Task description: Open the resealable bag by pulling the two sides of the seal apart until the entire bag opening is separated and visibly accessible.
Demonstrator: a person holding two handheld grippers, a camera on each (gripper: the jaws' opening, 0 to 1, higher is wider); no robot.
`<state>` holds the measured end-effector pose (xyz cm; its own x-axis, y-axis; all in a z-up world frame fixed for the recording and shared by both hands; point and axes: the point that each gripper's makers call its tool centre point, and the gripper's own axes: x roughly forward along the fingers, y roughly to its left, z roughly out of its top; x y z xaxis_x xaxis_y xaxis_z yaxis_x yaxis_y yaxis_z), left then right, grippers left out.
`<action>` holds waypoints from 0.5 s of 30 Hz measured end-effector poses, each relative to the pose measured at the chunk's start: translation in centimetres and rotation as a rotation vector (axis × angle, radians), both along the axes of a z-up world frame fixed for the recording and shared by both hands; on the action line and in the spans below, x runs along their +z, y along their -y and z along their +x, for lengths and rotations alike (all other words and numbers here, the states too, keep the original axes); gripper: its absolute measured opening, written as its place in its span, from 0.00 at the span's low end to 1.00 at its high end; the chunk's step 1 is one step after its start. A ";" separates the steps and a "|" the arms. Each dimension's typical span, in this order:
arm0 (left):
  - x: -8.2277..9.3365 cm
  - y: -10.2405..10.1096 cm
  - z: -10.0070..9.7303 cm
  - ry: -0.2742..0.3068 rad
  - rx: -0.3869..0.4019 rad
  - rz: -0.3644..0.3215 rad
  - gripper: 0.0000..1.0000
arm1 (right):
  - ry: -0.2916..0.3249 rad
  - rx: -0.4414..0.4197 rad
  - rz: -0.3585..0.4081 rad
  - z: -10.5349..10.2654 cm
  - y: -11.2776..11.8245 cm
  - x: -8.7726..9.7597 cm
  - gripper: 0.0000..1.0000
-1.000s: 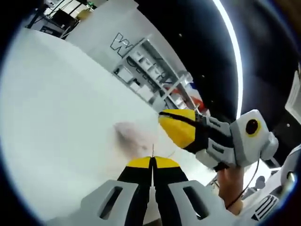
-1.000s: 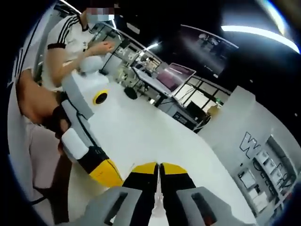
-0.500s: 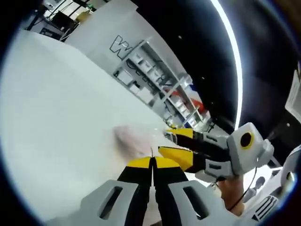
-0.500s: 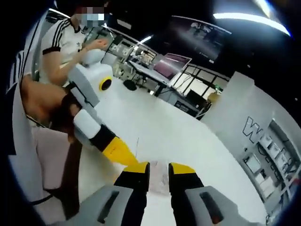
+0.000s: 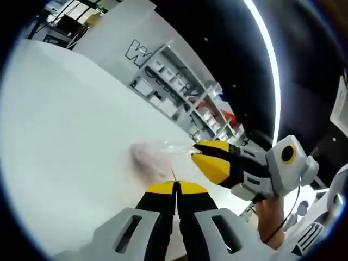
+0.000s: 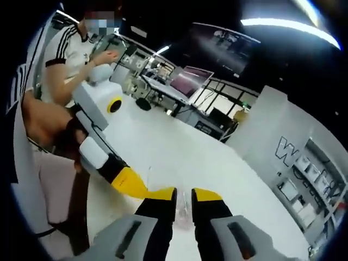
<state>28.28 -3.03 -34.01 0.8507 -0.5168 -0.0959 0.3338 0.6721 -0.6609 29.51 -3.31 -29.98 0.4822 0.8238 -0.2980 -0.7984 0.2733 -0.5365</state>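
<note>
The clear resealable bag (image 5: 148,157), with pinkish contents, hangs over the white table (image 5: 65,125). My left gripper (image 5: 175,187) is shut on the bag's near edge, and a thin strip of film sticks up from between its yellow tips. My right gripper (image 5: 202,156) comes in from the right beside the bag's top edge, its jaws a little apart. In the right gripper view, my right gripper (image 6: 184,194) is open by a narrow gap with the bag's film (image 6: 184,205) showing in it. The left gripper (image 6: 130,184) points in from the left, close to it.
A white partition with large lettering (image 5: 136,51) and shelving (image 5: 168,87) stand beyond the table. A person in a white striped shirt (image 6: 68,51) is at the far left, and desks with a monitor (image 6: 185,81) lie behind. A hand (image 5: 269,225) holds the right gripper.
My right gripper went from shut to open, came up to the bag's top edge, and its gap has since narrowed. My left gripper has kept its hold.
</note>
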 end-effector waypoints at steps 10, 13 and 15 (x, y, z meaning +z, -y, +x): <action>0.0 0.1 -0.1 0.001 -0.007 0.000 0.01 | -0.004 -0.016 -0.040 0.7 -0.4 -1.2 0.05; 0.1 0.1 -0.1 0.011 -0.004 0.011 0.01 | 0.000 -0.007 -0.041 0.7 -0.4 -1.2 0.00; 0.3 0.0 0.0 0.031 0.004 0.029 0.01 | 0.007 -0.008 -0.026 0.7 -0.4 -0.9 0.00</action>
<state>28.33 -2.99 -33.68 0.8558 -0.5105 -0.0841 0.3510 0.6922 -0.6306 30.26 -2.89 -30.92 0.4906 0.8120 -0.3161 -0.7925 0.2650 -0.5492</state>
